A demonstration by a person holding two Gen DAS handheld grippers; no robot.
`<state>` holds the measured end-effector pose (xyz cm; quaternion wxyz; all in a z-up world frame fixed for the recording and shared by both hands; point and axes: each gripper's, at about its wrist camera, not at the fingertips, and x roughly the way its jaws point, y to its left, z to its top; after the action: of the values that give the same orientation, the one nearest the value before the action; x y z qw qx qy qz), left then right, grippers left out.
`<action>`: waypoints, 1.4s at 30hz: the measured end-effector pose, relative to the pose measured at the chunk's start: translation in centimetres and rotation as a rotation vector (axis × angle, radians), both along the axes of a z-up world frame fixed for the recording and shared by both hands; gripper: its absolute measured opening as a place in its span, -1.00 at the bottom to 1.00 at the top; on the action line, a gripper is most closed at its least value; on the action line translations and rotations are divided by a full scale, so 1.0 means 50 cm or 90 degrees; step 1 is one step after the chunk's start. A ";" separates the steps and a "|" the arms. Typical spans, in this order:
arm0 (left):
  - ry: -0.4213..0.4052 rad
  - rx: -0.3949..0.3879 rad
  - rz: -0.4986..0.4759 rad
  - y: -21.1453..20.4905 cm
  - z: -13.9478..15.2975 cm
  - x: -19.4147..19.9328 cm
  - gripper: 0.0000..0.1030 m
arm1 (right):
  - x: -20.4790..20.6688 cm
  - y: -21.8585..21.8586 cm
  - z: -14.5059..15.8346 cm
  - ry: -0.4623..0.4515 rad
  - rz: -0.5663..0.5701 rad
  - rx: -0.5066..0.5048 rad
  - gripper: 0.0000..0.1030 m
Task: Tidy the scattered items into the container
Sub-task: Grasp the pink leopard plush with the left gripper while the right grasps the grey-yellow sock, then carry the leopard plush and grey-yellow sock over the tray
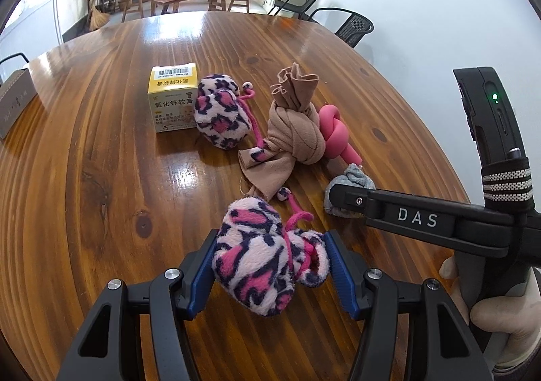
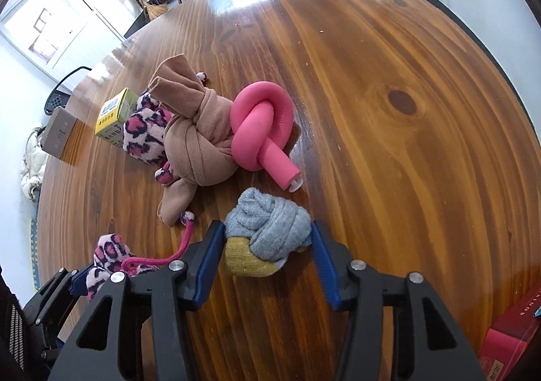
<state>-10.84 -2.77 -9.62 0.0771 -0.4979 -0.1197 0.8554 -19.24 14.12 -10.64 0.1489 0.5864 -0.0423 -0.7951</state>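
My left gripper [image 1: 270, 266] is shut on a pink leopard-print plush mitten [image 1: 263, 256], its blue pads pressed on both sides; it also shows in the right wrist view [image 2: 108, 256]. My right gripper [image 2: 268, 245] is shut on a grey and yellow rolled sock [image 2: 267, 232], seen in the left wrist view [image 1: 351, 185]. On the wooden table [image 1: 101, 178] lie a second leopard mitten [image 1: 219, 114], a knotted tan cloth [image 1: 294, 131], a knotted pink foam tube [image 2: 260, 124] and a yellow medicine box [image 1: 172, 97].
A grey-brown box [image 1: 15, 103] stands at the table's far left edge. A red box [image 2: 514, 330] sits at the lower right of the right wrist view. Black chairs [image 1: 351, 26] stand beyond the table's far edge.
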 end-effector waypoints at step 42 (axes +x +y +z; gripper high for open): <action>0.094 0.023 -0.291 0.452 0.190 0.160 0.21 | 0.366 0.542 0.240 0.158 -0.268 -0.040 0.04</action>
<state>-2.86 19.82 -0.12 0.2861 -0.4466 -0.0128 0.8476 -0.92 41.22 1.38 0.0022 0.4575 -0.1698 -0.8728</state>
